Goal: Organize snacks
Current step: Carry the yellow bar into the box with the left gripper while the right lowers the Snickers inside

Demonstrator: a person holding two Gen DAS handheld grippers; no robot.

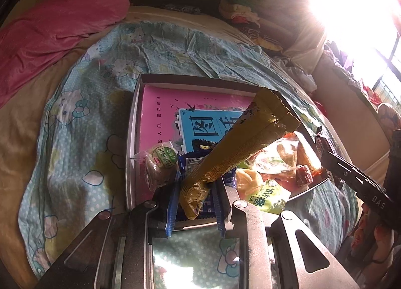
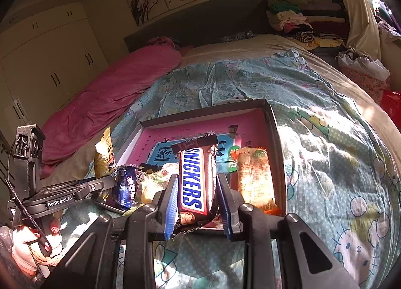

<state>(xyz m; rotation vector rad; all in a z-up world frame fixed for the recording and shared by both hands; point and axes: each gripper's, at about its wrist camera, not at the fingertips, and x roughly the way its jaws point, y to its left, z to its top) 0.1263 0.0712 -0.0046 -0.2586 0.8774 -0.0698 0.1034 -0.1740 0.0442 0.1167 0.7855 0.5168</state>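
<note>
A shallow box [image 1: 134, 118] with a pink and blue printed bottom lies on the bed; it also shows in the right wrist view [image 2: 272, 123]. My left gripper [image 1: 195, 188] is shut on a long yellow snack packet [image 1: 240, 143] that sticks up over the box. My right gripper [image 2: 198, 198] is shut on a Snickers bar [image 2: 194, 178] above the box's near edge. In the box lie a round green-labelled pastry [image 1: 160, 161], a green packet [image 1: 268, 196], red candies [image 1: 304, 174] and an orange-wrapped cake [image 2: 253, 178]. A blue packet [image 2: 126, 186] lies left of the Snickers.
The box rests on a light blue cartoon-print quilt [image 1: 75, 123]. A pink blanket [image 1: 55, 28] lies at the bed's left. Piled clothes [image 2: 295, 18] sit by the dark headboard [image 2: 200, 20]. A white wardrobe [image 2: 42, 53] stands left. Bright window glare [image 1: 351, 0] fills the upper right.
</note>
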